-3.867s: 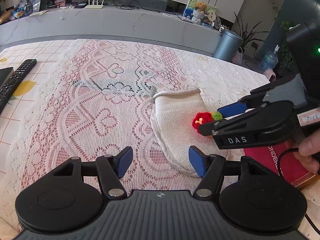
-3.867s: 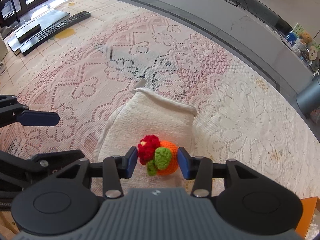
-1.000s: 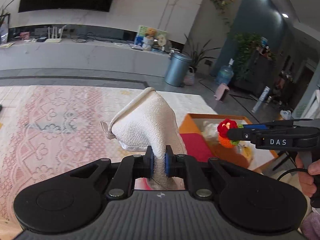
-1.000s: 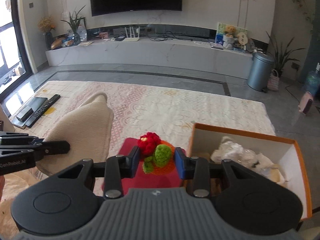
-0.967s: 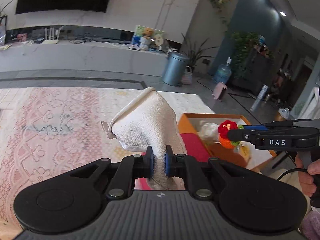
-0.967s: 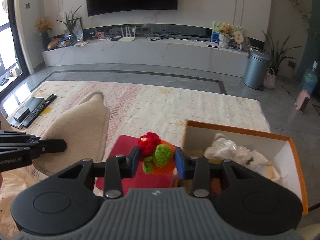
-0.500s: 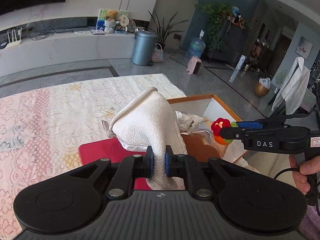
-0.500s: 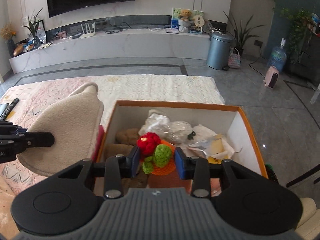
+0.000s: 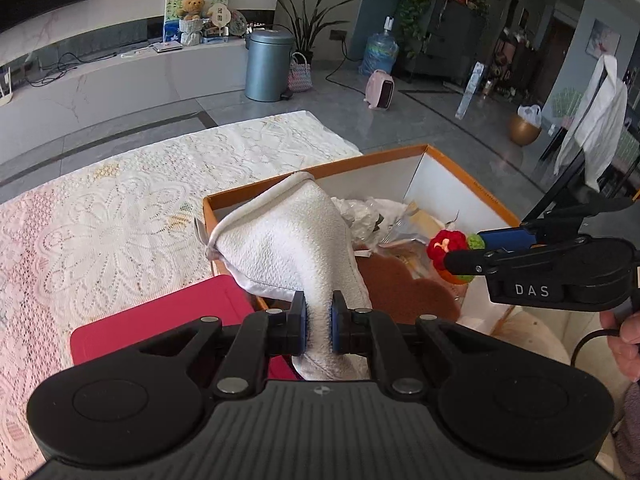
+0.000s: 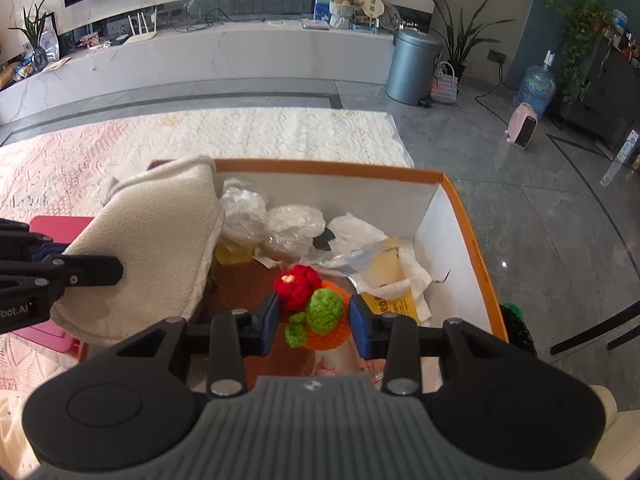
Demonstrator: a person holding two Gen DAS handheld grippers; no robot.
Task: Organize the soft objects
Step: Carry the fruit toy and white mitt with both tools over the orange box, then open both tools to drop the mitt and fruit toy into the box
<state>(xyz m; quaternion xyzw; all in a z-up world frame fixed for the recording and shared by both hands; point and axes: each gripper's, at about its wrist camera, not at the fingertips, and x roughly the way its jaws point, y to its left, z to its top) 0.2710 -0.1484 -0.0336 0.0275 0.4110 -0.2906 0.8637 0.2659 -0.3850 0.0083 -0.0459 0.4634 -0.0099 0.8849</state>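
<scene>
The left claw (image 9: 317, 322) is clamped on a lower corner of a white towel (image 9: 292, 240), its 2 blue pads squeezing the fabric thin between them. The towel hangs up and forward from that grip, raised over the near left corner of an orange-rimmed box (image 9: 456, 172), and covers part of the box's left wall. In the right wrist view the same towel (image 10: 156, 236) bulges at the left, overlapping the box's left edge (image 10: 320, 167).

The right claw (image 10: 314, 322) grips a crocheted toy (image 10: 316, 310), an orange body with green leaves and a red flower on top, pinched between 2 blue pads. The toy is held in the air over the inside of the box, toward its near side. From the left wrist view the right claw (image 9: 466, 250) reaches in from the right with the toy (image 9: 450, 246) at its tip.

Inside the box lie crumpled clear plastic bags (image 10: 276, 218), white paper (image 10: 360, 232), a yellow packet (image 10: 394, 304) and a brown soft piece (image 9: 404, 286).

A red pad (image 9: 168, 320) lies on the lace cloth (image 9: 112, 232) just left of the box, on the bench. Beyond it is grey floor with a grey bin (image 10: 414, 66).
</scene>
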